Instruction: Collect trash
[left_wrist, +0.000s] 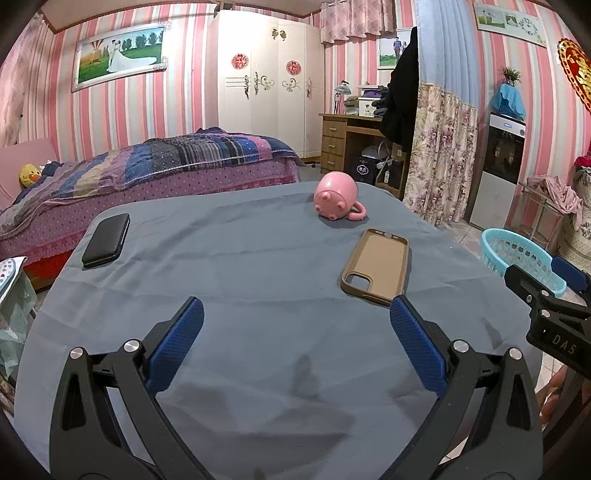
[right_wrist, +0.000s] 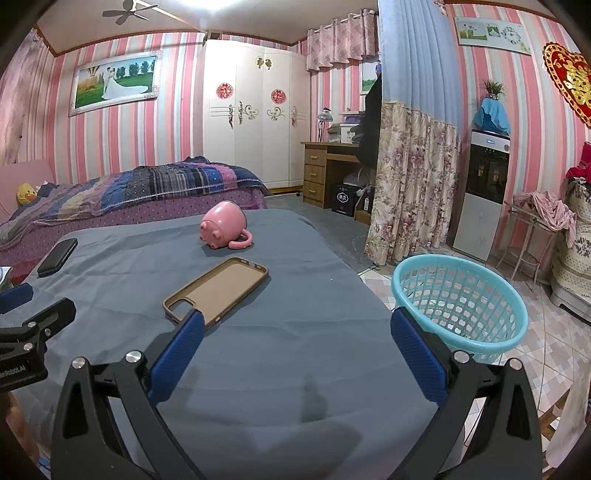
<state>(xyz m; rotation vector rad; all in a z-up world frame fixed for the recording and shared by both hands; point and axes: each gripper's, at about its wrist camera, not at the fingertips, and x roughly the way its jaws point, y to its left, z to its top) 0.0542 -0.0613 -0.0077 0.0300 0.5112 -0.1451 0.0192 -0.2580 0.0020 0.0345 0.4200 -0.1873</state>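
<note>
While you are holding both tools above the near end of the table, the stock is reading as follows. Left gripper: jaws spread wide, gripping nothing. Right gripper: likewise spread wide and carrying nothing. Items lying on the grey cloth: a brown phone case, open side up; a pink mug tipped on its side near the far edge; a black case by the far left corner. Receptacle: a turquoise basket, sitting on the floor just off the table's right edge, showing no contents. No obvious scrap is showing, so the phone case is looking like the likeliest pick, as a guess only. It is lying ahead of your right gripper and slightly left, its long axis running diagonally from near-left to far-right, the camera cutout nearest you. Your right gripper is the nearer one, and it is also sitting beside the basket. Open cloth is surrounding the phone case on all sides, well apart from the mug; the table's right edge is the boundary to clear.
</note>
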